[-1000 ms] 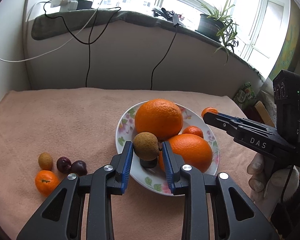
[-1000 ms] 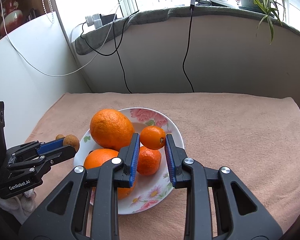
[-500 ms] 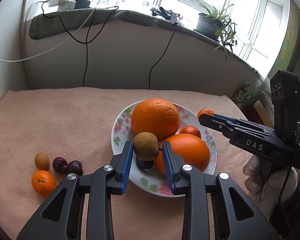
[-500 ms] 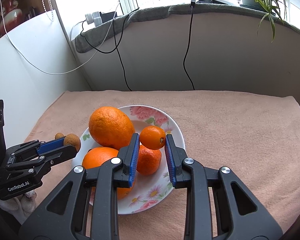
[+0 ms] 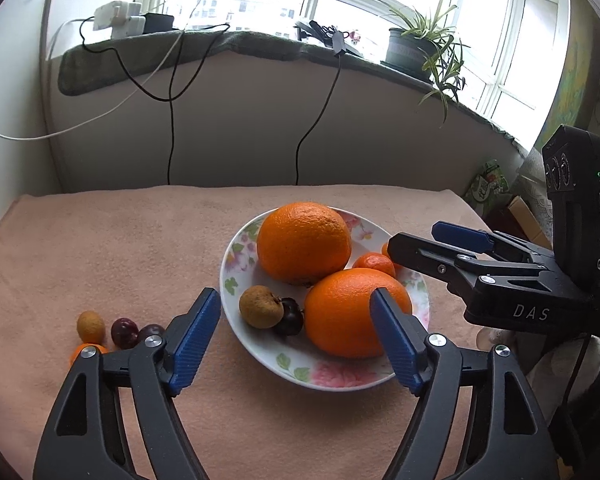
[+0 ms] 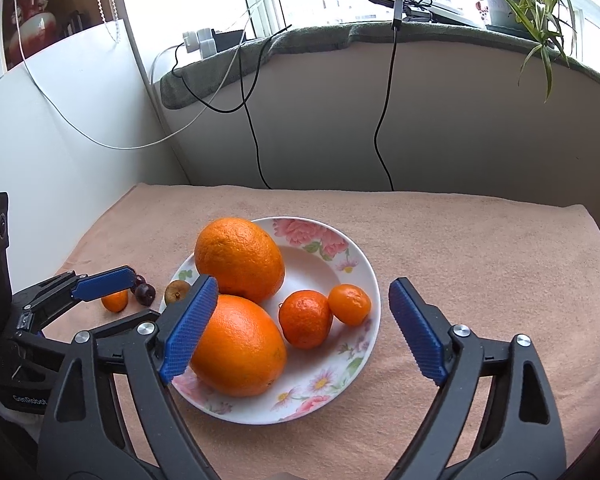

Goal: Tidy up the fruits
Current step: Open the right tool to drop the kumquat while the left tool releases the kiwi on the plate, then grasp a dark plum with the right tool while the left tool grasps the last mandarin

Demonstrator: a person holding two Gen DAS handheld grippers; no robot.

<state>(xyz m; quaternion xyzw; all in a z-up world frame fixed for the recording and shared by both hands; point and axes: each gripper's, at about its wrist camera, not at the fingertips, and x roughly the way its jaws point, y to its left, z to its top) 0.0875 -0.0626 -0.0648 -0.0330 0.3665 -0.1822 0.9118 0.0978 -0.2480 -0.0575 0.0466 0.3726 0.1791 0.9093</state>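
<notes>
Fruits: two oranges (image 6: 236, 346), two tangerines (image 6: 306, 318), brown fruit (image 5: 261, 306) are sitting on plate (image 6: 364, 276); four small ones (image 5: 124, 332) are lying beside it; your left gripper (image 5: 296, 344) and right gripper (image 6: 300, 328) are gaping, holding nothing; you are risking nudging the near orange, rolling tangerines off the rim.

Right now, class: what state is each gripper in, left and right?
Left gripper: open, holding nothing, above the plate's near edge.
Right gripper: open, holding nothing, above the plate.
</notes>
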